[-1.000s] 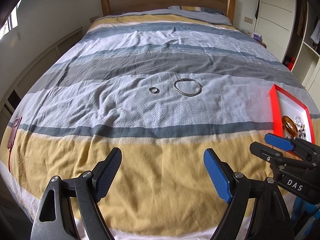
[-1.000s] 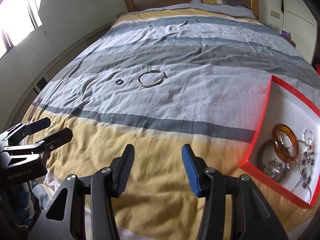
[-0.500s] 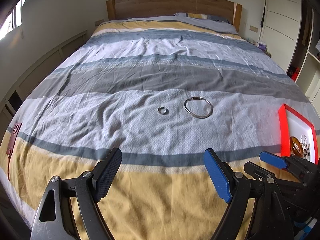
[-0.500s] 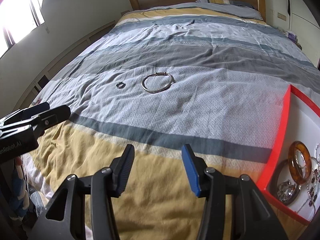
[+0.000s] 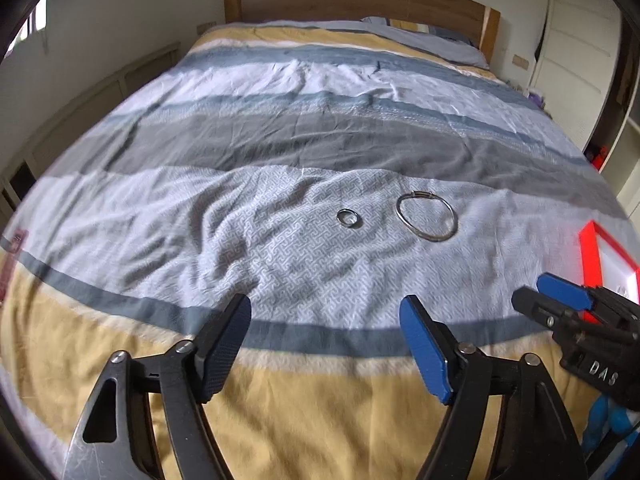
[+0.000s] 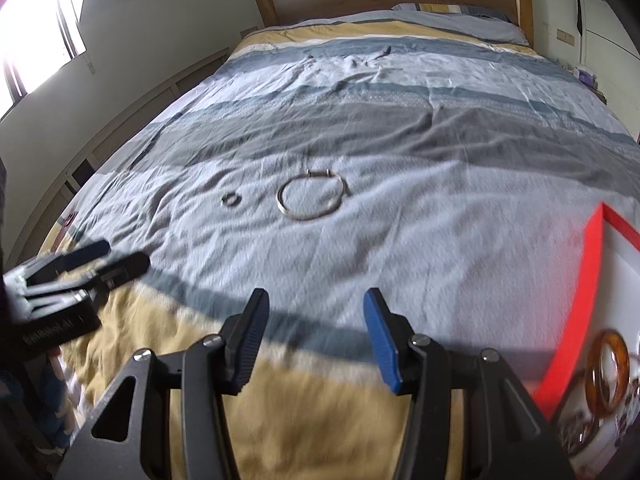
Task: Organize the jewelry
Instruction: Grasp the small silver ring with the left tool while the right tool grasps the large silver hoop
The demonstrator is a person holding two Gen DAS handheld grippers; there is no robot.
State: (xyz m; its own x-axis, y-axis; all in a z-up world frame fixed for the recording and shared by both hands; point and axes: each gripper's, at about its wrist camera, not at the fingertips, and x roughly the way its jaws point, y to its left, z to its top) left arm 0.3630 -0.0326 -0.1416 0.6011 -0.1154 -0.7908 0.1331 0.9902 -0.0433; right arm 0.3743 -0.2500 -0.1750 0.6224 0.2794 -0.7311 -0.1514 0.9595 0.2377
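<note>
Silver ring (image 5: 348,217) and bangle (image 5: 426,219) lie ahead of both hand-held grippers, left (image 5: 325,350) and right (image 6: 316,344), hovering released.

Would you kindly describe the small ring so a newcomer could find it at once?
On the striped bedspread, look to the pale patterned band mid-bed. Two metal loops lie there apart: the ring is the tiny one, left of the much larger thin bangle.

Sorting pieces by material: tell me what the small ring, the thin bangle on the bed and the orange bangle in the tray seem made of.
Small ring: likely polished metal, silvery with bright glints.
Thin bangle: apparently silver-toned metal wire, slim, with a barrel-like clasp at the top.
Orange bangle: probably resin or plastic, thick, glossy, translucent amber, though blurred here.
Red tray: material unclear.
</note>
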